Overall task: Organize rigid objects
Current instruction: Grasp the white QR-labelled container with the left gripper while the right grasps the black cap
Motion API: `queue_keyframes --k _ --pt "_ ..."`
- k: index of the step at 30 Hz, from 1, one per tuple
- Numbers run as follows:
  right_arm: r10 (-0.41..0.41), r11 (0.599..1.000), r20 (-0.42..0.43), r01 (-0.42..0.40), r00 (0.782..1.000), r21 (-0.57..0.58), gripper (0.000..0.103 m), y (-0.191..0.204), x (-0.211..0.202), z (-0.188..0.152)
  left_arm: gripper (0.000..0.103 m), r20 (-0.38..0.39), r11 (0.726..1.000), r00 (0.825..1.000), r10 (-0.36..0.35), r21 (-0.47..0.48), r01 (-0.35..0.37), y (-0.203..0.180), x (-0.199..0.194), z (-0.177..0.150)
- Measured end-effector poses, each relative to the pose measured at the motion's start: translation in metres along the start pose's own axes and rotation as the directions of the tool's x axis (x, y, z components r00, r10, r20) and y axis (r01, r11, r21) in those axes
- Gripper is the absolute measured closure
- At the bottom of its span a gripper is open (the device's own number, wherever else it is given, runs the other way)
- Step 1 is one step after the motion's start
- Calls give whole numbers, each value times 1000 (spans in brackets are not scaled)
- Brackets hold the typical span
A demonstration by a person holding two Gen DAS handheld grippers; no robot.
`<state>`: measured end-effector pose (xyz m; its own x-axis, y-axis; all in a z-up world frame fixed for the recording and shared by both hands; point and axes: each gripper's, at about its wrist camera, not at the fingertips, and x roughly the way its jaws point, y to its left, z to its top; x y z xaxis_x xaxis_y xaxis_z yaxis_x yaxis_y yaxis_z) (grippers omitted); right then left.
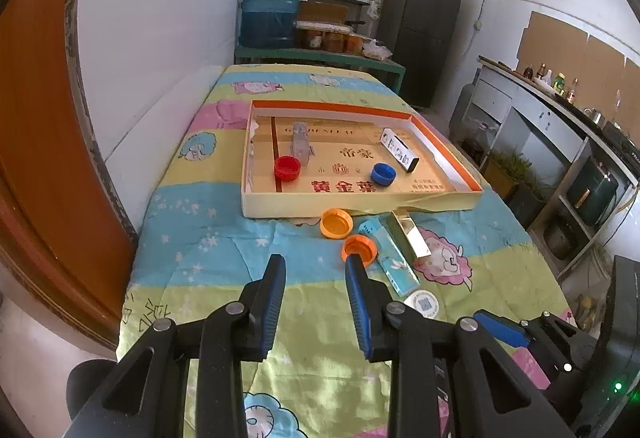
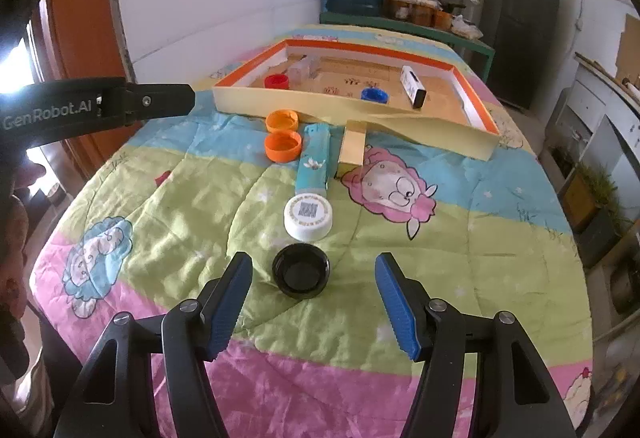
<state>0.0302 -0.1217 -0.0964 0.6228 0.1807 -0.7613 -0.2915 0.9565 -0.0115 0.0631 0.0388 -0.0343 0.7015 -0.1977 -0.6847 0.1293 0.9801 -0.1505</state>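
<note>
Quilted cloth cover [image 2: 400,258] lying matt, wrinkled. Shallow tray [image 2: 304,106] looking like matt cardboard. Black cap [image 2: 301,270] showing glossy plastic; white cap [image 2: 308,216], orange caps [image 2: 283,145] looking smooth plastic. Gold box [image 2: 352,152] reflecting, mirror-like. Right gripper [image 2: 314,302]: ribbed blue pads [image 2: 394,302], matt black frame.

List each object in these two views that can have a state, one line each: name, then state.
left gripper: part open, holding nothing
right gripper: open wide, black cap ahead of its tips
black cap: hollow side up, on quilt
white cap: top up, on quilt
two orange caps: hollow up, outside tray
red cap: in tray
blue cap: in tray
tray: open
</note>
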Motion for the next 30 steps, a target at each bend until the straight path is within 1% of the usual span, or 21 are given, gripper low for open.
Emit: queue_keyframes --k 1,2,4,6,7,8,11,13,16,18,22,24,30 --pt "2 1000 -1 -2 1000 5 39 -1 1 -1 72 -2 1000 1000 -1 2 1 0 1 -1" --pt "3 1000 -6 -3 1000 12 47 -2 4 -1 72 -4 1000 1000 -1 3 1 -1 1 -1" --pt "4 1000 -19 -3 1000 19 57 -3 9 -2 72 -9 1000 1000 -3 5 3 -2 2 -3" --pt "-6 1000 -8 6 1000 5 62 -1 8 -2 72 -15 1000 1000 -6 8 6 -3 4 -5" --pt "-4 1000 -7 4 1000 -2 68 0 8 -2 72 -17 1000 1000 -10 10 11 -4 4 -5" --pt "0 1000 -7 0 1000 -7 72 0 8 -2 72 -19 1000 1000 -16 13 16 -5 5 -6" --pt "1 1000 4 -1 1000 -2 73 -2 4 -3 72 -25 999 999 -37 27 38 -13 7 -8" --pt "-21 1000 22 21 1000 8 73 -9 -1 -4 72 -38 997 997 -62 48 63 -22 11 -10" --pt "-71 997 40 69 997 43 73 -26 -9 -7 72 -75 989 991 -115 84 121 -42 20 -15" --pt "-86 993 40 83 995 81 73 -39 -13 -10 72 -107 981 983 -151 108 162 -58 29 -19" --pt "-108 983 37 101 993 151 73 -62 -20 -15 72 -146 974 977 -157 143 178 -79 44 -28" --pt "-112 980 38 104 993 171 73 -69 -22 -19 72 -156 972 976 -149 157 173 -85 50 -30" --pt "-109 977 41 99 993 190 73 -76 -23 -22 72 -145 973 981 -125 174 150 -87 55 -30"
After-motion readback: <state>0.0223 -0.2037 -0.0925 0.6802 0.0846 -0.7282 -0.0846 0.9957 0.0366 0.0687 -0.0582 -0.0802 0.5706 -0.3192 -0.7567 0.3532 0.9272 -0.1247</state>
